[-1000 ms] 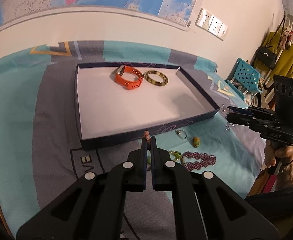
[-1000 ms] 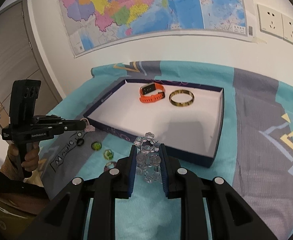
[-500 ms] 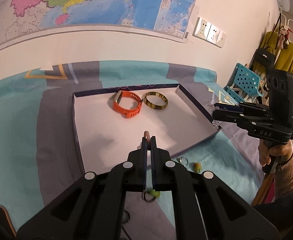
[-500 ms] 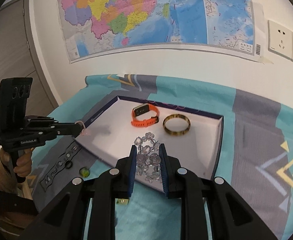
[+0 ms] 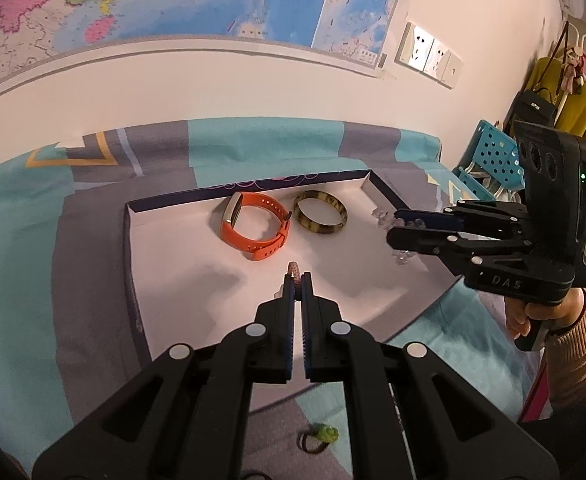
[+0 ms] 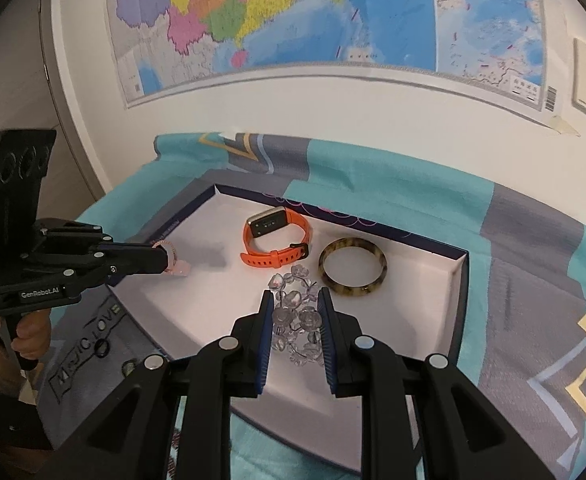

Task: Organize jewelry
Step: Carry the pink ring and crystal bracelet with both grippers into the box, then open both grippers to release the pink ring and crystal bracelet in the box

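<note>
- Bedspread (image 6: 433,216): teal and grey, it spreads wide on every side of the tray and runs up to the wall under the map (image 6: 293,12).
- Tray (image 5: 127,248): a shallow dark-rimmed box with a white floor. Most of that floor is bare in front of your grippers; the low rim stands up along all four sides.
- Orange watch band (image 6: 277,240): lies on the tray floor toward the far rim.
- Mottled bangle (image 6: 353,268): lies flat just beside the watch band, nearer the tray's right wall.
- Right gripper (image 6: 296,320): your jaws are clamped on a clear bead bracelet (image 6: 297,312), held over the tray floor in front of the bangle.
- Left gripper (image 5: 297,284): your jaws are pressed together on a small pink beaded ring (image 5: 294,270), whose top pokes out above the tips, over the tray's middle.
- Green-stoned ring (image 5: 321,436): lies on the bedspread outside the tray's near rim.
</note>
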`<action>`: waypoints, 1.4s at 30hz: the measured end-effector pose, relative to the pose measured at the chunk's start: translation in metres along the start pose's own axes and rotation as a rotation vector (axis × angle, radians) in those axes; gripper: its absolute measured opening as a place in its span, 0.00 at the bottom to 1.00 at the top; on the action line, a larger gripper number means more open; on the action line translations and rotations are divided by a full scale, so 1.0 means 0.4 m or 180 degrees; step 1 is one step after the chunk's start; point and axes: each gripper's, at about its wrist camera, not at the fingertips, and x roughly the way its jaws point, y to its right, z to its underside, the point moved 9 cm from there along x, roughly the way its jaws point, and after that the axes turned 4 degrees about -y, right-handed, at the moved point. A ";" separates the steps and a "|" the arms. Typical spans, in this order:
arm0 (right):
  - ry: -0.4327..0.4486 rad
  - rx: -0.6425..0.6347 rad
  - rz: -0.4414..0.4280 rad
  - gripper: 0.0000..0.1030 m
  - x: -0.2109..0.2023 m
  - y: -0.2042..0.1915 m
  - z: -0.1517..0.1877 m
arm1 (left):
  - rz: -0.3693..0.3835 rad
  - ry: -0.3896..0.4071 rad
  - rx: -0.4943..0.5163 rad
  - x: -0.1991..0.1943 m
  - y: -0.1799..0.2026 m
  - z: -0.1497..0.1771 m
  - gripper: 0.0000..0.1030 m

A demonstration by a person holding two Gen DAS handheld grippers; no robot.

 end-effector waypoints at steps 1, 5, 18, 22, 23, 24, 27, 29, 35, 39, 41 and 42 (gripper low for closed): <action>-0.0018 -0.0007 0.0008 0.20 0.007 0.001 0.000 | -0.0001 -0.0006 0.0005 0.005 0.000 -0.002 0.04; -0.0086 -0.0016 0.0023 0.20 0.036 0.006 -0.002 | 0.0007 -0.0047 0.0009 0.032 -0.001 -0.012 0.04; -0.0194 -0.0072 0.0075 0.20 0.079 0.013 -0.007 | -0.0019 -0.0161 -0.0047 0.090 -0.012 -0.021 0.04; -0.0198 -0.0082 0.0086 0.20 0.085 0.013 -0.009 | -0.0028 -0.0180 -0.0062 0.096 -0.016 -0.022 0.04; -0.0200 -0.0085 0.0086 0.20 0.085 0.013 -0.009 | -0.0035 -0.0183 -0.0064 0.098 -0.016 -0.022 0.04; -0.0201 -0.0091 0.0089 0.20 0.086 0.013 -0.009 | -0.0034 -0.0188 -0.0068 0.099 -0.017 -0.022 0.04; -0.0210 -0.0106 0.0099 0.20 0.089 0.013 -0.010 | -0.0041 -0.0200 -0.0073 0.106 -0.018 -0.023 0.04; -0.0219 -0.0117 0.0106 0.20 0.092 0.013 -0.010 | -0.0049 -0.0206 -0.0079 0.107 -0.019 -0.023 0.04; -0.0258 -0.0153 0.0137 0.20 0.107 0.012 -0.009 | -0.0070 -0.0246 -0.0114 0.127 -0.027 -0.027 0.04; -0.0303 -0.0193 0.0135 0.20 0.121 0.009 -0.008 | -0.0058 -0.0296 -0.0133 0.145 -0.028 -0.026 0.04; -0.0313 -0.0199 0.0141 0.20 0.126 0.009 -0.009 | -0.0059 -0.0314 -0.0145 0.150 -0.030 -0.025 0.04; -0.0318 -0.0196 0.0140 0.20 0.129 0.010 -0.011 | -0.0058 -0.0323 -0.0155 0.153 -0.031 -0.025 0.04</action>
